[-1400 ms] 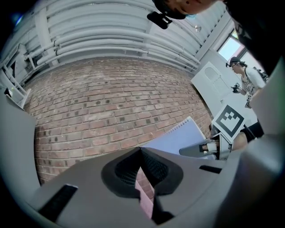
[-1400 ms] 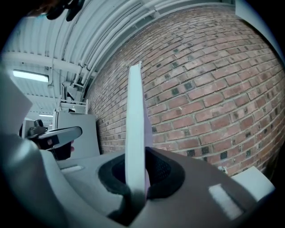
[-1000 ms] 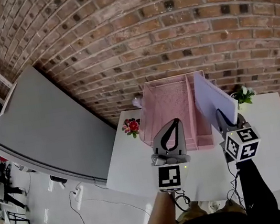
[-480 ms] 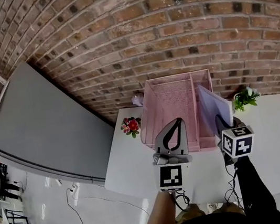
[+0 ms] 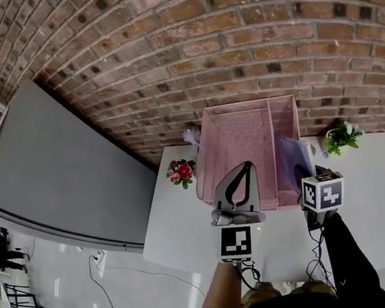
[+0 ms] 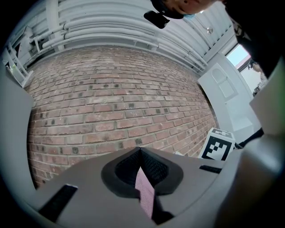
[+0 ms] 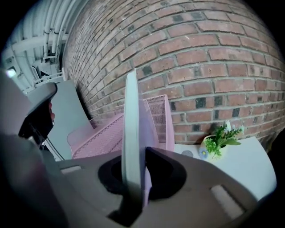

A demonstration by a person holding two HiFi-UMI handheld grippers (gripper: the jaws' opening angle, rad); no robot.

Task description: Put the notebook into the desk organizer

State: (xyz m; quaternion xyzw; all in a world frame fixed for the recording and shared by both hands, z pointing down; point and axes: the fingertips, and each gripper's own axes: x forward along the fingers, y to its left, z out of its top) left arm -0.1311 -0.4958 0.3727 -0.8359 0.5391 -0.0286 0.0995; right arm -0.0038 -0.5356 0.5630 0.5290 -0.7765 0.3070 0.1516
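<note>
Right gripper (image 7: 133, 178) jaws pinched thin lavender notebook (image 7: 132, 129) upright, edge-on, straight ahead of jaws, already dipping into narrow right slot of pink mesh desk organizer (image 5: 238, 142), looked like. Left gripper (image 6: 140, 153) jaws closed at tips, idle nearby.

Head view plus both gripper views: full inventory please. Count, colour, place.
desk organizer: 1, pink mesh, back of table
notebook: 1, lavender, upright at organizer's right compartment
table: 1, white, against wall
flower ornament: 1, red-pink, left of organizer
potted plant: 1, green, right of organizer
brick wall: 1, red-brown, behind table
panel: 1, grey, left of table
left claw: 1, grey, shut, before organizer
right claw: 1, grey, shut on notebook
</note>
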